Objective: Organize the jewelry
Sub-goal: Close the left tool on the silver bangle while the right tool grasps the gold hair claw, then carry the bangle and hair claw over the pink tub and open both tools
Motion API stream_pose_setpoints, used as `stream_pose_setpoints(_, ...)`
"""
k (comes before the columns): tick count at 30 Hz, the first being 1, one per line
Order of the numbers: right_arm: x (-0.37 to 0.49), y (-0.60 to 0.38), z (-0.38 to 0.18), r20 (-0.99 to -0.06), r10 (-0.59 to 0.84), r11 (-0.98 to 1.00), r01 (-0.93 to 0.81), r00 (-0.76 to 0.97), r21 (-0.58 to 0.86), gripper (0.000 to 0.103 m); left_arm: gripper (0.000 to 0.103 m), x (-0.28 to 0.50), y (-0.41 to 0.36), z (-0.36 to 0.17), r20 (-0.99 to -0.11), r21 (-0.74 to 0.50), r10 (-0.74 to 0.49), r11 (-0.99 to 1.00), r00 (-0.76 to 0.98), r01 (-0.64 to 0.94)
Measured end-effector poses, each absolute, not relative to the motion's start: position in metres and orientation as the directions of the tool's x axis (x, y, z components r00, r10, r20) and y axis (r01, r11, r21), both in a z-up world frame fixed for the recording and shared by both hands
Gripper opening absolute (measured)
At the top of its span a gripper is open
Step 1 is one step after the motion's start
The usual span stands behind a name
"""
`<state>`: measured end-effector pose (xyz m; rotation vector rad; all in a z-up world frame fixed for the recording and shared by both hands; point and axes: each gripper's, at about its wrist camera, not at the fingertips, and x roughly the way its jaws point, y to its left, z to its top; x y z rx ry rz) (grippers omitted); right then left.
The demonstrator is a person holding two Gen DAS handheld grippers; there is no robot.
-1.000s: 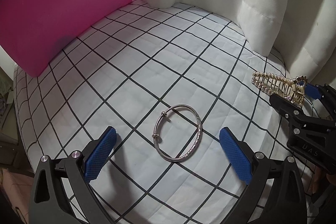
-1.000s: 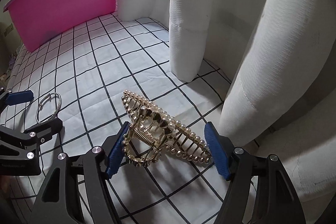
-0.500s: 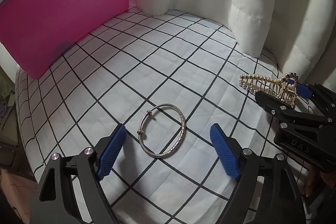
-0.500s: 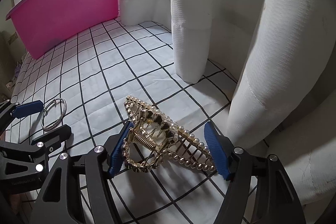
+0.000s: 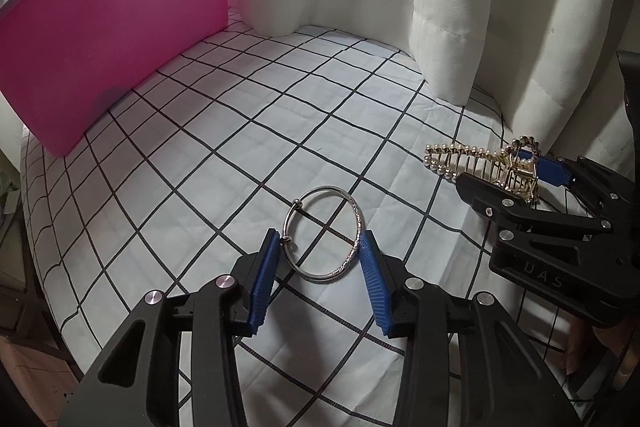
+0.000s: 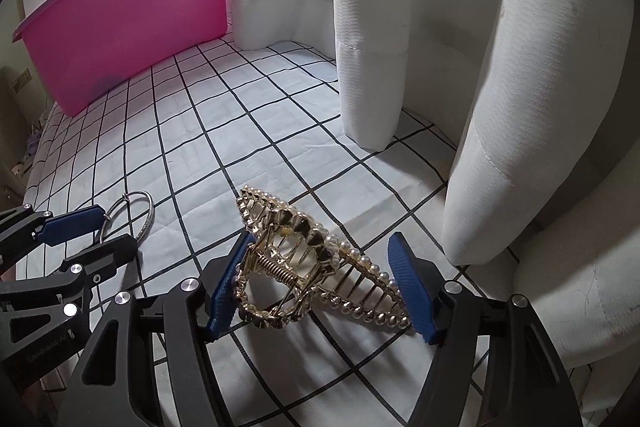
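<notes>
A silver bangle [image 5: 324, 233] lies on the checked cloth. My left gripper [image 5: 318, 259] has closed in on it, and its blue pads [image 5: 264, 275] touch the bangle's two sides. The bangle also shows in the right wrist view [image 6: 132, 213], between the left gripper's fingers [image 6: 76, 223]. A gold hair claw with pearls [image 6: 316, 263] lies on the cloth between the blue pads [image 6: 408, 283] of my right gripper [image 6: 316, 279], which is open around it; the left pad touches the claw's handle. The claw also shows in the left wrist view [image 5: 480, 163], with the right gripper [image 5: 516, 175] at it.
A pink plastic bin [image 5: 112, 39] stands at the back left, also in the right wrist view [image 6: 132, 15]. White curtain folds [image 6: 372, 27] hang down onto the cloth at the back and right. The cloth's edge [image 5: 40, 267] falls off at the left.
My left gripper's jaws have closed from wide open onto the bangle's sides. The right gripper has narrowed a little around the hair claw.
</notes>
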<state>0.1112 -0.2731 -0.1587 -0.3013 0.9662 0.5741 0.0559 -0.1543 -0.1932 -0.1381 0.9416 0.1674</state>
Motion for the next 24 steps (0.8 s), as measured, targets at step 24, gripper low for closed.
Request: stream_pose_setpoints(24, 0.085, -0.282, -0.134, -0.822, 0.333, 0.900, -0.414, 0.462, 0.132, 0.037, 0.040, 0.034, -0.111, -0.155, -0.786, -0.097, -0.002, 0.988, 0.618, -0.121)
